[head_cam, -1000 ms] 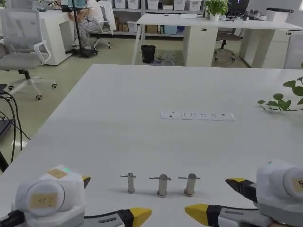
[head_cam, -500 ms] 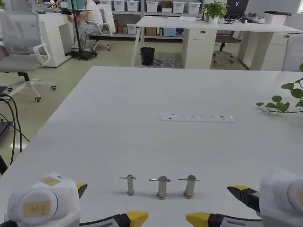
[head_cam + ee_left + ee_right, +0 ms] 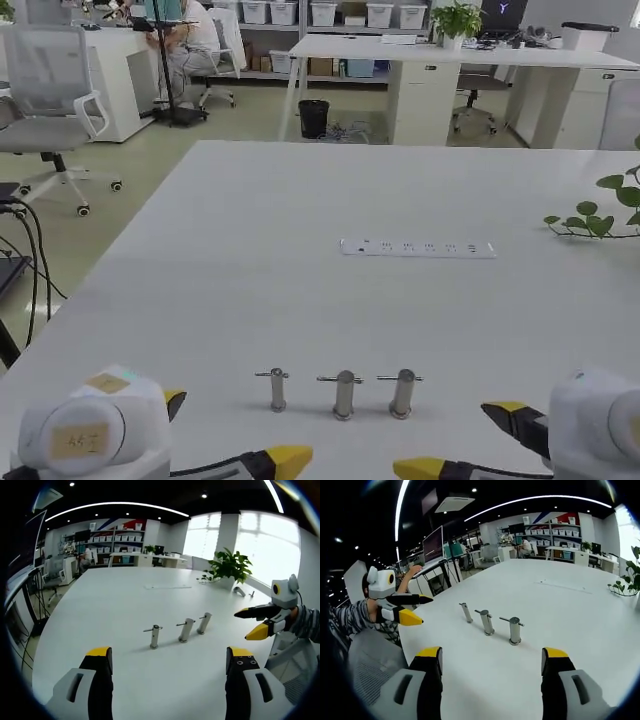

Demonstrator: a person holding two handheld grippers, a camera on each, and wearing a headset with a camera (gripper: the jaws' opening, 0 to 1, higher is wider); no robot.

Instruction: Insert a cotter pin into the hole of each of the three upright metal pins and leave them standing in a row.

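Three upright metal pins stand in a row on the white table [image 3: 300, 210]: left pin [image 3: 277, 389], middle pin [image 3: 343, 394], right pin [image 3: 402, 392]. A thin cotter pin crosses the top of each. My left gripper [image 3: 232, 432] sits at the bottom left, open and empty, short of the row. My right gripper [image 3: 468, 438] is at the bottom right, also open with nothing between its fingers. The left gripper view has the pins [image 3: 184, 630] ahead of its yellow-tipped jaws, with the right gripper [image 3: 254, 622] off to the right. The right gripper view looks at the pins [image 3: 487, 622] and the left gripper [image 3: 414, 608].
A white power strip [image 3: 417, 247] lies further back on the table. A trailing green plant [image 3: 597, 212] reaches in at the right edge. Beyond the table are office chairs [image 3: 52, 95], other desks [image 3: 440, 60] and a seated person [image 3: 190, 40].
The head camera has tilted slightly, shifting the scene. Both grippers have slid a little lower and outward in the view. The three pins stay put.
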